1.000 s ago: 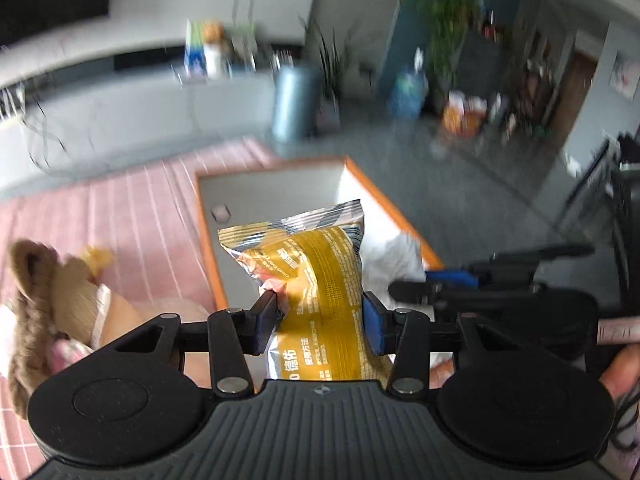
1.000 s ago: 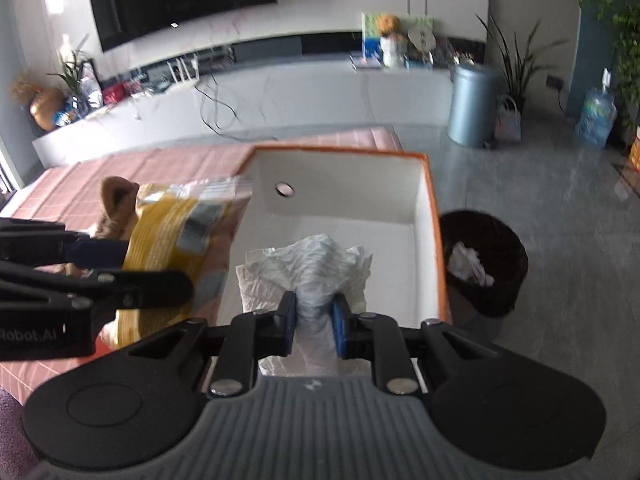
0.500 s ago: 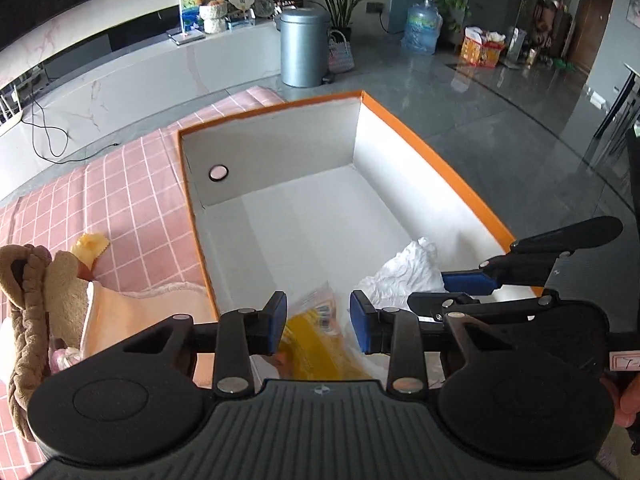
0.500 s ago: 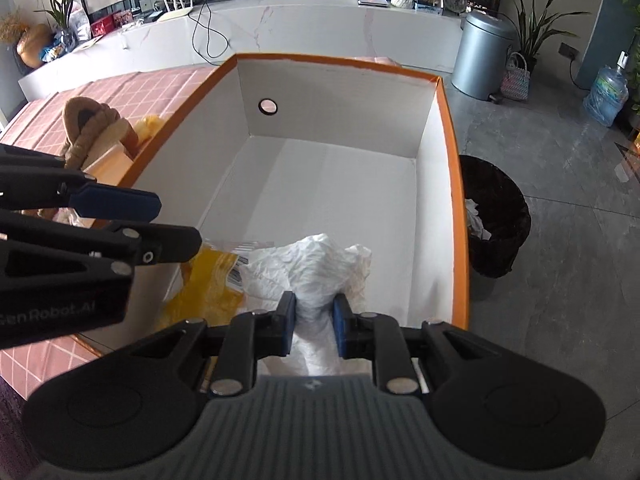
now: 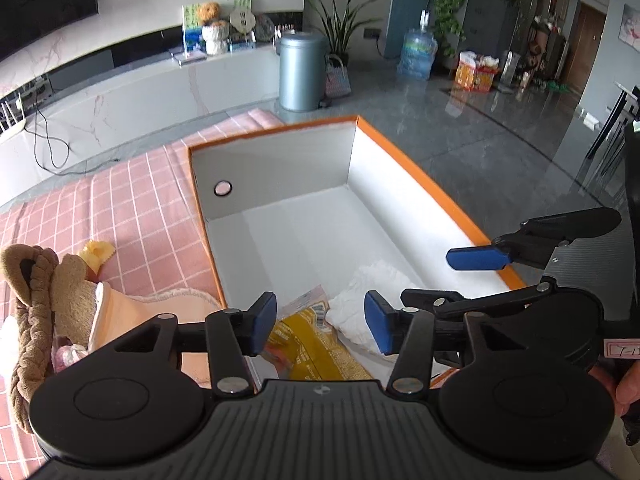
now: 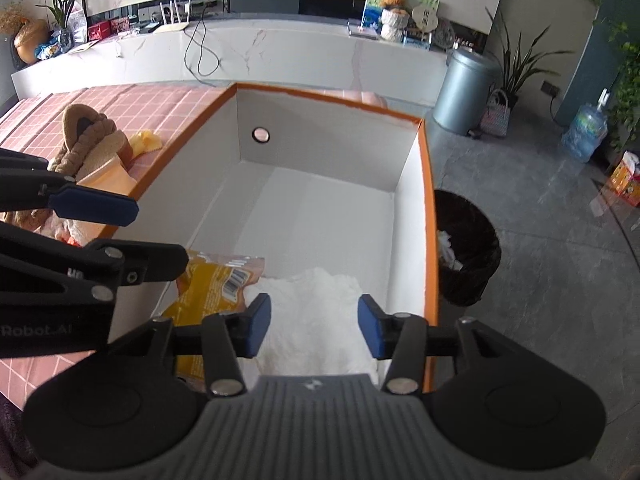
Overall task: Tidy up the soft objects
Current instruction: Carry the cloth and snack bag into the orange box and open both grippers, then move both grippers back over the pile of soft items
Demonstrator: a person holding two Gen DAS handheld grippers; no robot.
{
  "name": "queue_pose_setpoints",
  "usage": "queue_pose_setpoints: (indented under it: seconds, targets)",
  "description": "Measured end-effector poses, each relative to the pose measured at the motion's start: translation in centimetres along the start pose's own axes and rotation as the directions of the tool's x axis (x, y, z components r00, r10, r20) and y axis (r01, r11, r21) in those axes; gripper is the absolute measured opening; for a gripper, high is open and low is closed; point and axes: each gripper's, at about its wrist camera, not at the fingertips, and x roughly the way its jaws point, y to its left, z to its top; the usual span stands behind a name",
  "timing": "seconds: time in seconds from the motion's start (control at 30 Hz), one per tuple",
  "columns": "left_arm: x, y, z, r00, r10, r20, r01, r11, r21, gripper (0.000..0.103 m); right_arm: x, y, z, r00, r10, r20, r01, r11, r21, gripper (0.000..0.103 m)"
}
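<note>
Orange-rimmed box on a pink checked cloth. Left gripper and right gripper, both with blue pads spread wide and gripping nothing, hang over the box's near end. There, on the box floor, a yellow snack bag with a barcode lies toward the left wall, touching a white cloth toward the right wall. The left gripper's body reads "Robot.AI". A brown plush toy lies on the pink cloth outside the left wall.
</note>
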Motion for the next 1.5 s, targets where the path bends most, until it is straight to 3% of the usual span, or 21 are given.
queue_pose_setpoints:
  seconds: [0.17, 0.27, 0.33, 0.5, 0.63, 0.83, 1.27, 1.4, 1.5]
  targets:
    - [-2.0, 0.5, -0.6, 0.997, -0.017, 0.073, 0.018, 1.000, -0.019, 0.060, -1.9, 0.9, -0.3, 0.997, -0.033, 0.070, 0.035, 0.999, -0.020, 0.071]
    - [-3.3, 1.1, -1.4, 0.991, -0.005, 0.133, 0.013, 0.998, -0.060, 0.064, -3.0, 1.6, -0.6, 0.992, -0.061, 0.113, 0.064, 0.998, -0.024, 0.077]
    - [-4.2, 1.5, -1.9, 0.983, 0.004, 0.185, 0.012, 0.996, -0.090, 0.071, -3.6, 2.1, -0.8, 0.987, -0.078, 0.138, 0.081, 0.996, -0.020, 0.079]
    - [-5.9, 2.4, -2.7, 0.970, 0.029, 0.243, -0.004, 0.995, -0.103, 0.073, -5.1, 3.2, -1.3, 0.974, -0.095, 0.204, 0.091, 0.995, 0.027, 0.083]
    - [-7.2, 3.3, -3.8, 0.951, 0.089, 0.297, -0.054, 0.991, -0.122, 0.084, -6.6, 4.8, -1.6, 0.954, -0.103, 0.281, 0.100, 0.995, 0.025, 0.086]
    - [-8.6, 5.4, -5.6, 0.942, 0.113, 0.316, -0.054, 0.980, -0.191, 0.089, -7.9, 8.3, -1.9, 0.922, -0.068, 0.381, 0.081, 0.997, -0.020, 0.092]
    - [-10.4, 13.0, -11.4, 0.943, 0.189, 0.272, -0.079, 0.925, -0.371, 0.093, -7.2, 16.7, -2.6, 0.898, 0.087, 0.432, -0.016, 0.986, -0.165, 0.091]
    - [-10.7, 14.5, -14.1, 0.946, 0.179, 0.270, -0.071, 0.928, -0.366, 0.086, -6.5, 18.7, -4.1, 0.894, 0.115, 0.434, -0.033, 0.981, -0.192, 0.085]
    - [-10.5, 14.7, -16.3, 0.949, 0.186, 0.255, -0.091, 0.934, -0.345, 0.080, -5.6, 19.7, -5.5, 0.897, 0.120, 0.426, -0.037, 0.979, -0.199, 0.074]
